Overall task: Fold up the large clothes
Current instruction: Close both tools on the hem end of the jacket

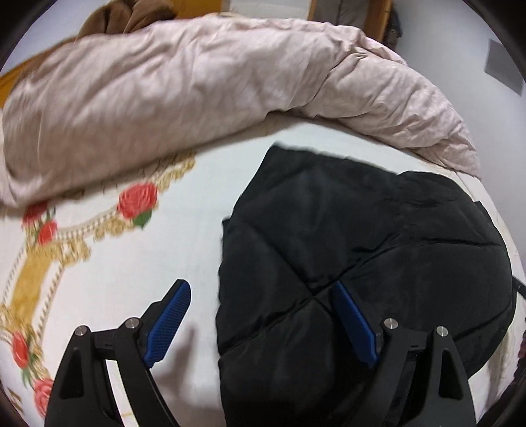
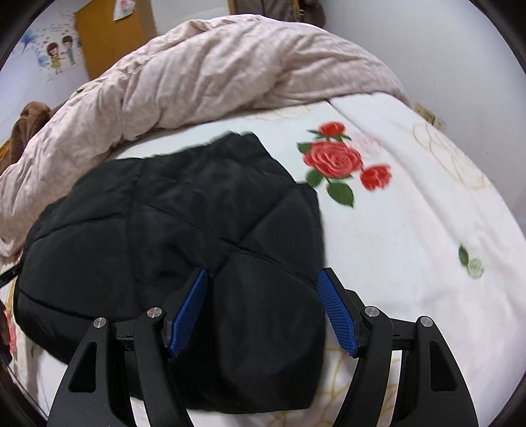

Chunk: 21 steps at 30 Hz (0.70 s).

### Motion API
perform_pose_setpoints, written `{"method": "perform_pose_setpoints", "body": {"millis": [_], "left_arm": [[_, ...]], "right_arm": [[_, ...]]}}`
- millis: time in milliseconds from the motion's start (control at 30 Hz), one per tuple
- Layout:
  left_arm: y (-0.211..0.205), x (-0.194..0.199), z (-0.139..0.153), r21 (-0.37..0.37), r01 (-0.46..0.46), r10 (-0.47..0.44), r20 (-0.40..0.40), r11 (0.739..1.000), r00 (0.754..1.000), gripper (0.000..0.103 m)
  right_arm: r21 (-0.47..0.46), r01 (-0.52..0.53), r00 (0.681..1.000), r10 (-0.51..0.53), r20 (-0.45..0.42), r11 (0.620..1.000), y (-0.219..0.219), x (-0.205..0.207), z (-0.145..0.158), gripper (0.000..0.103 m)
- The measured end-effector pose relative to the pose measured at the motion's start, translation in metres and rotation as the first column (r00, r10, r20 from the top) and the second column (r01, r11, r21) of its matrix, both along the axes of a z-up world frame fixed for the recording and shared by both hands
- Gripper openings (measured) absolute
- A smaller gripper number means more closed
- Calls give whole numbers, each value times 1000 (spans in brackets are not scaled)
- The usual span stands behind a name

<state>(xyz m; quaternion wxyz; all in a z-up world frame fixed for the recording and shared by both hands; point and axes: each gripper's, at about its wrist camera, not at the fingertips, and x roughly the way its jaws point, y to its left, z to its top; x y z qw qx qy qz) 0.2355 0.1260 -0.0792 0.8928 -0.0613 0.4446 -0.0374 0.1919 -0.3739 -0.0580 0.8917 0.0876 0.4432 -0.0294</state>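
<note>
A black quilted puffer jacket (image 1: 361, 249) lies folded into a compact bundle on the white bed sheet; it also shows in the right wrist view (image 2: 184, 223). My left gripper (image 1: 259, 289) is open and empty, hovering over the jacket's left edge, its left finger over the sheet and its right finger over the jacket. My right gripper (image 2: 263, 276) is open and empty above the jacket's right near part, with its right finger at the jacket's right edge.
A crumpled pale pink duvet (image 1: 197, 85) is heaped along the far side of the bed (image 2: 230, 72). The white sheet (image 2: 411, 230) has red rose prints. A brown garment (image 1: 131, 16) lies behind the duvet. An orange door (image 2: 111, 39) stands at the back.
</note>
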Motion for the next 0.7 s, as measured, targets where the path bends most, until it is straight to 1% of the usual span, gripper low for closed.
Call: {"method": "perform_pose_setpoints", "body": {"millis": [33,100,167,233,367,500,567,667,700], "left_arm": [[1,0,-2,-17,-6,6,-2,1000,1000,89],[4,5,-5,-37,-17,17,-4,999,1000,90],[6,15,-11,-76,-17,15,-23,997,1000,90],[7,21,-19,-100,-11,7,-36,995,999,91],[6,30,-29,-147,6,-14,-58,989,998,93],[12,39,-40,-220,-2,-20,-95,976,995,100],[15,43,-45,-262,-9,-22,-118,965,993,101],[20,43,-49,-318,-14,-32,-138,948,990,101],[21,42,-50,-333,-16,-34,-145,943,989,101]], "right_arm": [[13,4,1000,-4,-1,1000,-3,1,-2,74],[76,13,1000,-12,-19,997,-14,8,-10,75],[129,27,999,-23,-31,991,-24,14,-18,78],[214,37,998,-26,-54,976,-36,21,-29,79],[315,28,996,0,-88,949,-45,29,-46,82],[363,20,994,21,-109,932,-50,40,-56,86],[379,15,992,34,-123,925,-51,46,-58,87],[393,10,989,49,-140,920,-51,47,-59,86],[401,7,988,56,-145,916,-50,45,-59,82]]}}
